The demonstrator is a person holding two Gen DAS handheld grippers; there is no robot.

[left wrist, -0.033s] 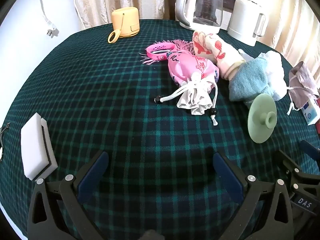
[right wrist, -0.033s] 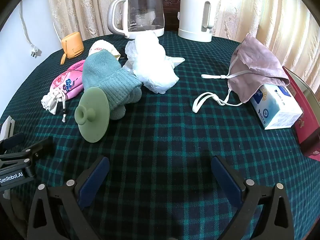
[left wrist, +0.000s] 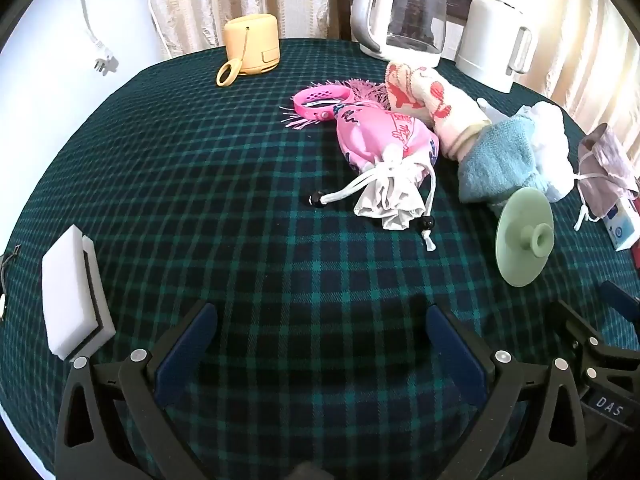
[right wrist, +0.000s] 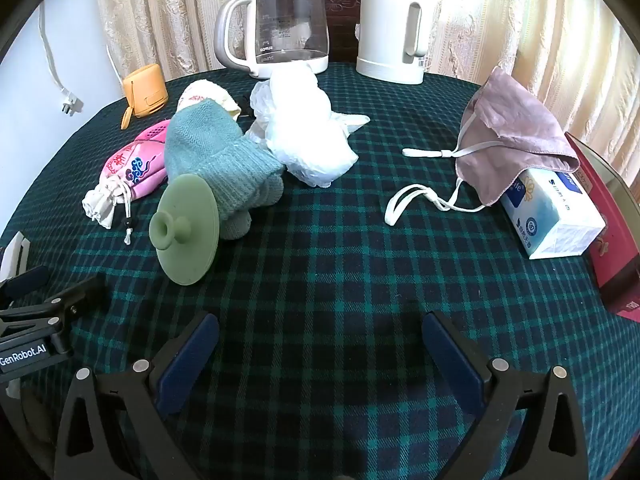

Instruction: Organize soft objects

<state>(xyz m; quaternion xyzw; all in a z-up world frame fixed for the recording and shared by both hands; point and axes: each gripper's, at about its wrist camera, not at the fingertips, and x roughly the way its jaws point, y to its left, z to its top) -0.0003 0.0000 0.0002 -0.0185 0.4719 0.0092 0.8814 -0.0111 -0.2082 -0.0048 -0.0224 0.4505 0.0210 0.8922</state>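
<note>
Both our left hand-held gripper (left wrist: 320,344) and right hand-held gripper (right wrist: 318,344) hover spread and empty over the tabletop (right wrist: 340,272), since the pink drawstring pouch (left wrist: 384,140), knitted blue sock (right wrist: 216,160) and mauve face mask (right wrist: 516,132) lie unsorted beyond reach.

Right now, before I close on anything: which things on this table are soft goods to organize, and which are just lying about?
For the job:
pink drawstring pouch
patterned sock
teal knit sock
white plastic bag
mauve face mask

Lying about:
glass kettle
white thermos jug
yellow speaker
tissue pack
green silicone lid
white sponge
pink perforated band
</note>
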